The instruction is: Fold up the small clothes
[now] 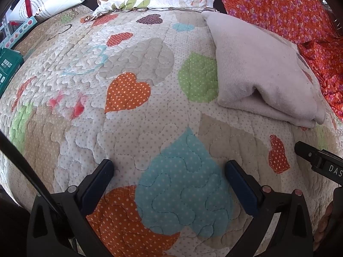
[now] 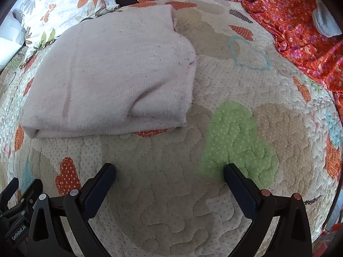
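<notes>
The pale pink knit garment (image 2: 111,72) lay folded in layers on the heart-patterned quilt (image 2: 163,192), at eleven o'clock from the right gripper (image 2: 169,177) and two o'clock from the left gripper (image 1: 169,171). Both claws were spread wide, holding nothing. It looked soft, light and floppy; its near folded edge seemed the best hold. An orange floral cloth (image 2: 300,32) and a leaf-print pillow (image 2: 64,6) lay beyond, clear of the approach.
</notes>
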A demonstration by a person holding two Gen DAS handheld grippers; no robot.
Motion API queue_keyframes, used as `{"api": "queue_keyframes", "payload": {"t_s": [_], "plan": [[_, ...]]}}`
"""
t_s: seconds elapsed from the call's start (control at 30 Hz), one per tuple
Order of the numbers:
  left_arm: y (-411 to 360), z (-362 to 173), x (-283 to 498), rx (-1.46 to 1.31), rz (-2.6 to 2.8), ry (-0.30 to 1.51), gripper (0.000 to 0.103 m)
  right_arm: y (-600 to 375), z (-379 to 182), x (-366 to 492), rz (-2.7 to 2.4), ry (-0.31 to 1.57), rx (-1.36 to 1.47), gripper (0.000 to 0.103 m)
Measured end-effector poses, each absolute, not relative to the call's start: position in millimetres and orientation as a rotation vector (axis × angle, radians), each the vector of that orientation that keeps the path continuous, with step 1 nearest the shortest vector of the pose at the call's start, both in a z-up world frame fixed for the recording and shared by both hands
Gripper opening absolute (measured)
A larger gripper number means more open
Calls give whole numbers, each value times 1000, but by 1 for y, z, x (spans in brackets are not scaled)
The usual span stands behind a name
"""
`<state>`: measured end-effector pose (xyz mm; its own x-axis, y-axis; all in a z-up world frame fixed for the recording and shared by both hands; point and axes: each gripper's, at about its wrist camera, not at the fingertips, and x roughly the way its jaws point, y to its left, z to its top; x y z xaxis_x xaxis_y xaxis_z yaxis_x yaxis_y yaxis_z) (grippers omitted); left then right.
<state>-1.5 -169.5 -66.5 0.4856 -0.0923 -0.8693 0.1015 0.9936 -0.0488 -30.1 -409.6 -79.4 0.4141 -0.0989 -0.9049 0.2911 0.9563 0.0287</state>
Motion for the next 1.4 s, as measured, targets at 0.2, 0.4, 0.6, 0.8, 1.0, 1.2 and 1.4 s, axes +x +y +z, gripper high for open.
{"api": "queue_keyframes", "payload": {"t_s": [0.2,0.4,0.6,0.8,1.0,1.2,1.4], "plan": [[-171,-66,1,18,-111,1088,103,-407,-78,-31,-249,1140,195,103],[-169,-66,2,10,-116,1088,103,-406,-79,-30,-255,1132,179,103],[-168,-67,2,6,-118,1077,103,-403,-79,-32,-263,1122,177,103],[-168,-67,1,3,-115,1072,103,-403,-79,-32,-264,1118,174,103],[-169,-66,0,-5,-104,1062,103,-403,-79,-32,-264,1119,174,103],[-170,-66,0,-6,-101,1057,103,-403,-79,-32,-265,1119,174,103],[-170,-66,-1,-6,-100,1055,103,-403,-79,-32,-265,1119,174,103]]}}
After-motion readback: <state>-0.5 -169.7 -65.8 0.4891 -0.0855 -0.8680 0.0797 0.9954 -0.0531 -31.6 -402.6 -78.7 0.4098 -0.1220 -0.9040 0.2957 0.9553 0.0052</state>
